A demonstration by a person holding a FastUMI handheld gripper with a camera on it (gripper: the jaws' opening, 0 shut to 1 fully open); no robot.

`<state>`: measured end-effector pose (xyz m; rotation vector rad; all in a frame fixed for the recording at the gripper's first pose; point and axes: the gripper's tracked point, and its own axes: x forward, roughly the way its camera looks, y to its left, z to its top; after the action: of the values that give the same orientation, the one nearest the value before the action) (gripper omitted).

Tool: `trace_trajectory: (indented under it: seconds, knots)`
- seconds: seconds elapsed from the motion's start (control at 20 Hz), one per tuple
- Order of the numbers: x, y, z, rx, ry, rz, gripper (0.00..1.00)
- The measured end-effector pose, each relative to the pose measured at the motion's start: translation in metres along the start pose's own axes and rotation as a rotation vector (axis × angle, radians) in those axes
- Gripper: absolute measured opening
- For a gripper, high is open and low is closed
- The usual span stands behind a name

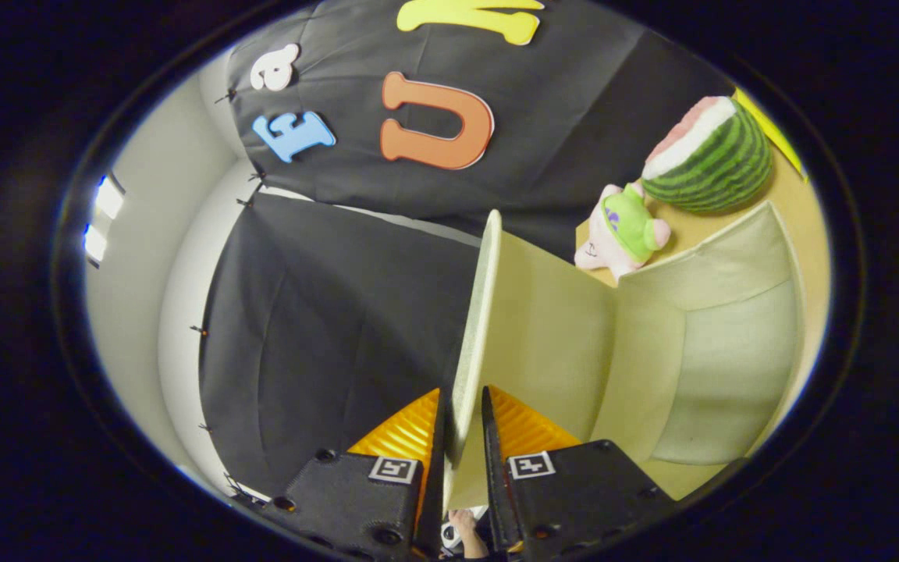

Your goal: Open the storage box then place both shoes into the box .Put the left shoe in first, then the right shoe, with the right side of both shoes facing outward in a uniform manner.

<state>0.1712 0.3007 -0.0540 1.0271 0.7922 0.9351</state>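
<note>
Claw (463, 421) pinching the thin edge of the storage box lid (488, 312), one finger on each face. Lid swung up, standing edge-on ahead of the fingers. Storage box (730, 367) cavity open beside it. Watermelon plush (711, 156) and pink plush (625, 230) sit on the surface (797, 195) beyond the box.

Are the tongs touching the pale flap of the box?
Touching. In the gripper view, the tongs are closed on the thin edge of the pale cream storage box lid, with a finger pressed against each side and no gap.
</note>
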Motion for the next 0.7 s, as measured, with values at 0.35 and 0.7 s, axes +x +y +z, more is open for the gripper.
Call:
trace_trajectory:
  seconds: [0.35,0.7]
  knots:
    - [0.068,0.012,-0.032,-0.066,0.021,-0.074,0.57]
    - [0.092,0.006,-0.054,-0.109,0.041,-0.121,1.00]
